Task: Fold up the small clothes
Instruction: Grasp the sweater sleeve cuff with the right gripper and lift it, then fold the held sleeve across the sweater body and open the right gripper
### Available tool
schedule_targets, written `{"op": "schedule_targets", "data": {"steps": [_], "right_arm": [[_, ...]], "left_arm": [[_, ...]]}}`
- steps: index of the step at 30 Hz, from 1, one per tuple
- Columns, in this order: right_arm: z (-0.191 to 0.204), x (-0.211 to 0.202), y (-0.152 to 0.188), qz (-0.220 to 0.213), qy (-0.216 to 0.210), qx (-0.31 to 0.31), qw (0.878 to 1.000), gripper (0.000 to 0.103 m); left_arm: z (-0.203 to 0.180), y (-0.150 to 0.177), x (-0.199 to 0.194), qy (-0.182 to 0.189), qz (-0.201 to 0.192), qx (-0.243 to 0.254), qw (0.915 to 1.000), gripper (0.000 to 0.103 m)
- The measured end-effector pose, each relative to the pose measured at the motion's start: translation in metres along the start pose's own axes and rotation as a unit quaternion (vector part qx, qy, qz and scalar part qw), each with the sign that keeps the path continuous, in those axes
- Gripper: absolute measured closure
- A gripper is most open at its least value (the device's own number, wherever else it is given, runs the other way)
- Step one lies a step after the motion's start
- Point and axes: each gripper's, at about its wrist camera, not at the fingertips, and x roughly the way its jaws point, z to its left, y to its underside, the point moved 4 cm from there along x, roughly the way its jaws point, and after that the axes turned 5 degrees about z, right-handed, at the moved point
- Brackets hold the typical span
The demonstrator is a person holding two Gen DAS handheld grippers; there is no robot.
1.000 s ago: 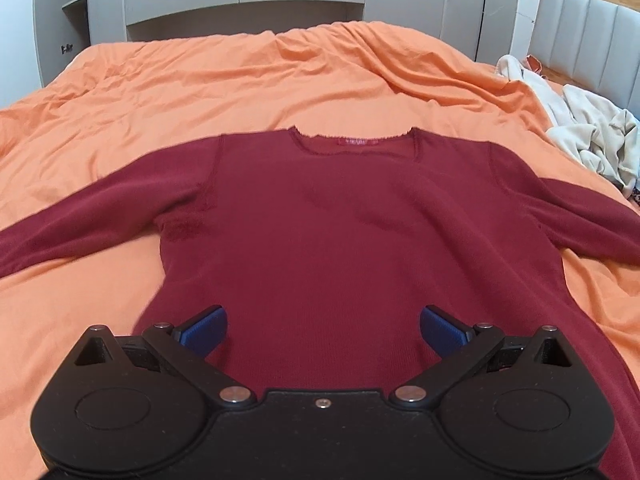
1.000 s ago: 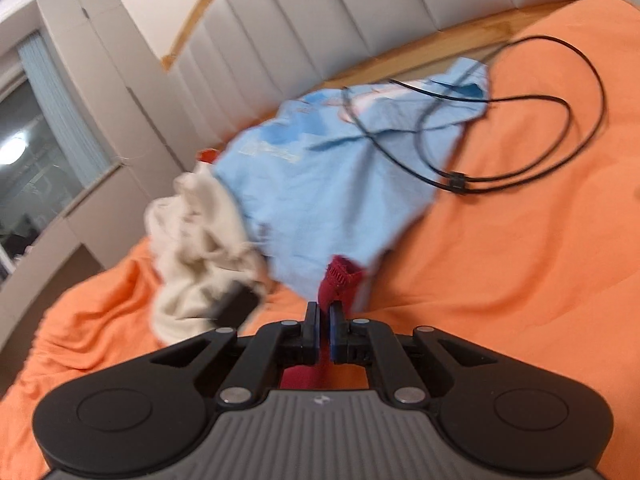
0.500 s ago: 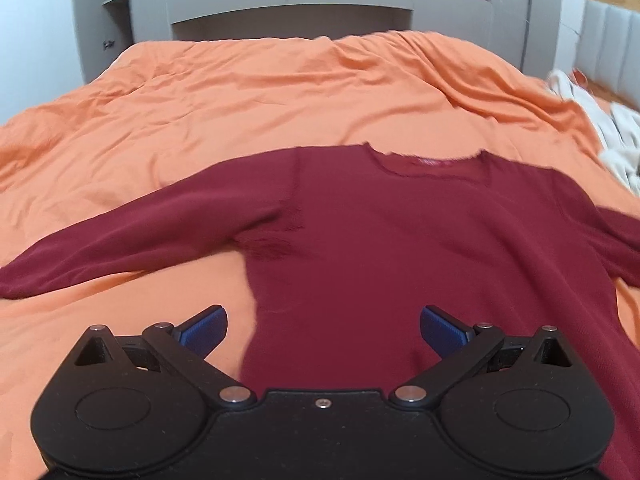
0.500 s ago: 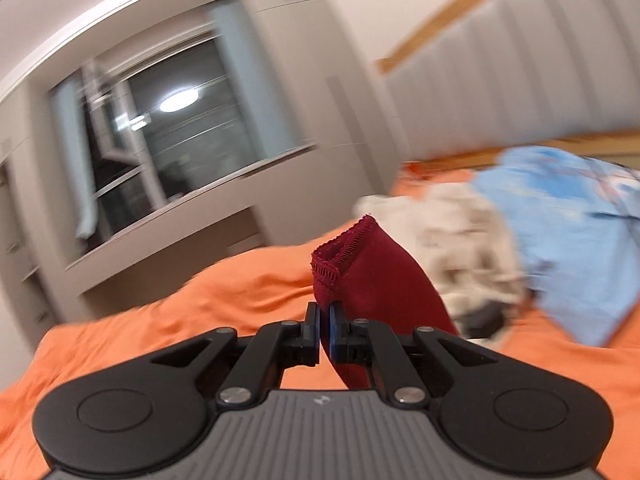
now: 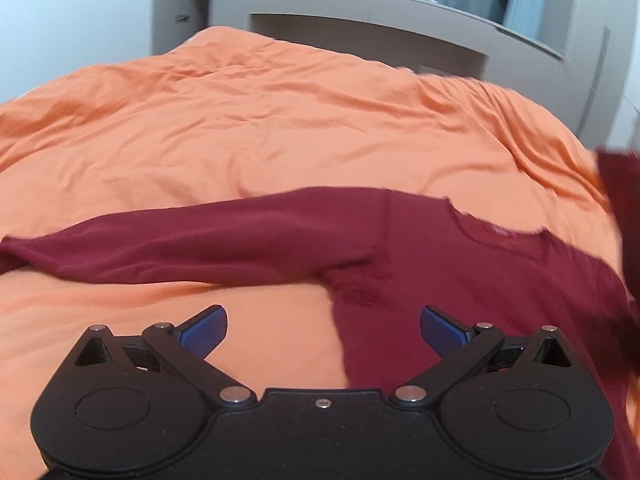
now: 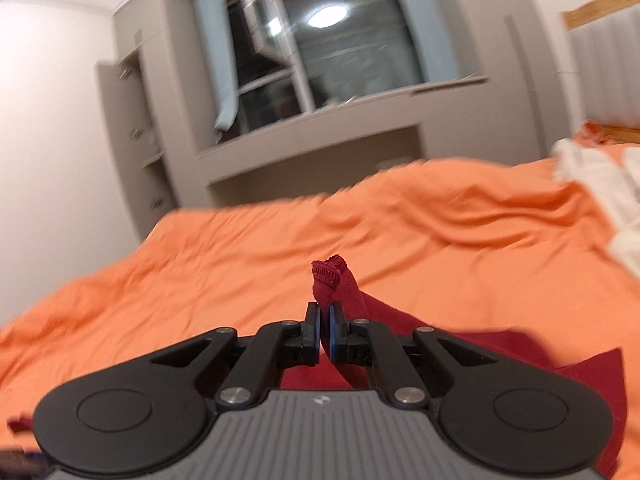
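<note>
A dark red long-sleeved sweater [image 5: 460,276] lies flat on the orange bedspread [image 5: 280,136]. Its left sleeve [image 5: 192,252] stretches out to the left. My left gripper [image 5: 322,330] is open and empty, low over the sweater's left side edge below the armpit. My right gripper [image 6: 324,334] is shut on the cuff of the right sleeve [image 6: 330,280] and holds it lifted above the bed; the sleeve hangs down to the right of the fingers. That raised sleeve shows blurred at the right edge of the left wrist view [image 5: 620,208].
A grey cabinet and shelf unit [image 5: 360,24] with a window [image 6: 344,56] stands behind the bed. A pale cream garment [image 6: 600,192] lies at the right near the padded headboard [image 6: 604,76]. Orange bedspread [image 6: 200,280] spreads left of the sweater.
My right gripper has swung left with the sleeve cuff, away from the blue garment and the cable. My left gripper has shifted left toward the sweater's left side and sleeve.
</note>
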Motion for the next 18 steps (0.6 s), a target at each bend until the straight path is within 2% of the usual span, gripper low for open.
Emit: {"op": "schedule_targets", "data": {"steps": [5,9,13,15,16,17,18], "right_arm": [[0.033,0.032,0.041,0.060,-0.009,-0.028,0.998,0.098],[0.051,0.043,0.068,0.101,-0.012,-0.051,0.993,0.098],[0.062,0.046,0.084,0.125,-0.015,-0.074,0.989,0.097],[0.063,0.042,0.089,0.133,-0.021,-0.067,0.989,0.090],[0.062,0.050,0.087,0.140,-0.026,-0.061,0.988,0.079],[0.059,0.052,0.087,0.146,-0.030,-0.055,0.987,0.062],[0.058,0.048,0.088,0.147,-0.034,-0.050,0.987,0.056]], "left_arm": [[0.018,-0.003,0.001,0.009,0.008,-0.053,0.9985,0.001],[0.021,-0.003,0.001,0.007,0.007,-0.054,0.9985,0.001],[0.021,-0.004,0.002,0.008,0.008,-0.057,0.9983,0.001],[0.020,-0.003,0.003,0.008,0.008,-0.056,0.9984,0.001],[0.020,-0.003,0.003,0.007,0.009,-0.056,0.9984,0.001],[0.020,-0.003,0.003,0.006,0.009,-0.055,0.9984,0.001],[0.019,-0.003,0.004,0.006,0.011,-0.055,0.9984,0.001]]}}
